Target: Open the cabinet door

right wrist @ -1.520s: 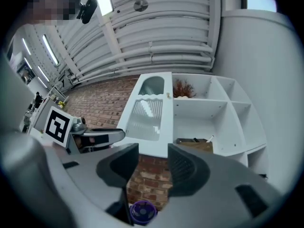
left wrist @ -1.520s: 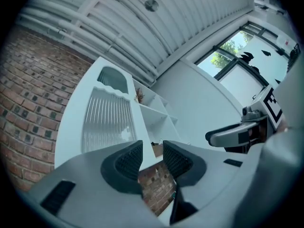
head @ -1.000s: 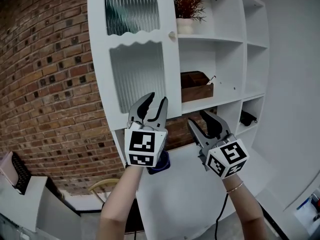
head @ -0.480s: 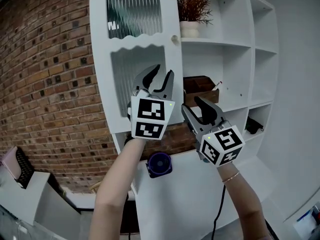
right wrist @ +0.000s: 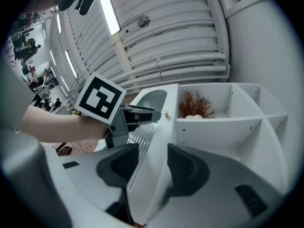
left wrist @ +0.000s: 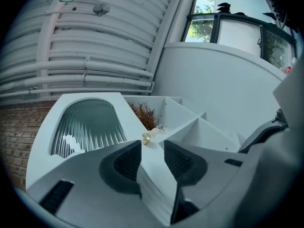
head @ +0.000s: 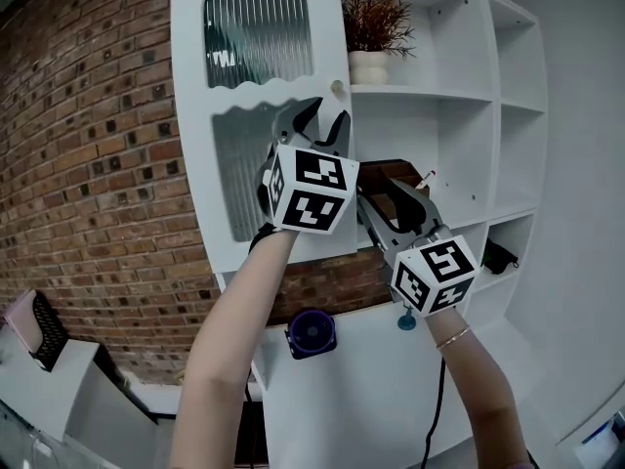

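The white cabinet door (head: 264,145) has two ribbed glass panels and a small brass knob (head: 337,87) at its right edge; it lies flush with the cabinet. My left gripper (head: 319,113) is raised just below and left of the knob. Its jaws are opening with nothing pressed between them. In the left gripper view the knob (left wrist: 146,137) sits just beyond the left gripper (left wrist: 153,150). My right gripper (head: 383,195) hangs lower, beside the door's right edge, and is open. The right gripper view shows the door edge (right wrist: 159,141) running between the right gripper's (right wrist: 153,161) jaws.
Open shelves to the right hold a potted plant (head: 369,64), a wooden box (head: 400,179) and a dark object (head: 498,255). A purple round thing (head: 311,332) sits on the white counter below. A brick wall (head: 88,164) fills the left.
Both grippers have risen. The left one climbed up the door to just under the knob and rolled to the right. The right one followed a little way up.
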A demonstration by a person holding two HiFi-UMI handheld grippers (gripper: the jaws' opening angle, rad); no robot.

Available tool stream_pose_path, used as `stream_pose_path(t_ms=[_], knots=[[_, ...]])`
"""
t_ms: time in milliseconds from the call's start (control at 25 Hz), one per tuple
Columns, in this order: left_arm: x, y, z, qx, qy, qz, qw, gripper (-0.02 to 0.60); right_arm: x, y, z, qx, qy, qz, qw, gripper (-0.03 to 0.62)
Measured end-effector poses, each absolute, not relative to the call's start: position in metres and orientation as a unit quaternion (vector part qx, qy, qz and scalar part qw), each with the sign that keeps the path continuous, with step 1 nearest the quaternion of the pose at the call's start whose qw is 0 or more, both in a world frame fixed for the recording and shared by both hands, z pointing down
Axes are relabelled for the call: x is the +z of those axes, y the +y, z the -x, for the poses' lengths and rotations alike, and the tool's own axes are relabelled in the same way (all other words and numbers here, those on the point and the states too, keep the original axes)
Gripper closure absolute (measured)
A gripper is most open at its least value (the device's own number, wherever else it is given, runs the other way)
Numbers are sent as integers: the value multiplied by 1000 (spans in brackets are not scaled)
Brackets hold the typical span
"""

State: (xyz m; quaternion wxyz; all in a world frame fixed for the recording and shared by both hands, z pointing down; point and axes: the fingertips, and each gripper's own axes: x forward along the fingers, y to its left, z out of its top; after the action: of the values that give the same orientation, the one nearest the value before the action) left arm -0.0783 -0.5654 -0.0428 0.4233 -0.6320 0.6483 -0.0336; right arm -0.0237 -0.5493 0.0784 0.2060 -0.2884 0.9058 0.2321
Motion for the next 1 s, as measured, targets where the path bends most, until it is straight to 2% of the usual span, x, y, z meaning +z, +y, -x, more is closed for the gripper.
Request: stream_pose_path(t_ms=[720,1000], knots=[[-78,-607,71,-100,681,581,435,443,71,-574,25,230,910,272,212,414],[-79,-611,80,-102,695,566,431,491,80,-579,31,215,917,267,205,414]])
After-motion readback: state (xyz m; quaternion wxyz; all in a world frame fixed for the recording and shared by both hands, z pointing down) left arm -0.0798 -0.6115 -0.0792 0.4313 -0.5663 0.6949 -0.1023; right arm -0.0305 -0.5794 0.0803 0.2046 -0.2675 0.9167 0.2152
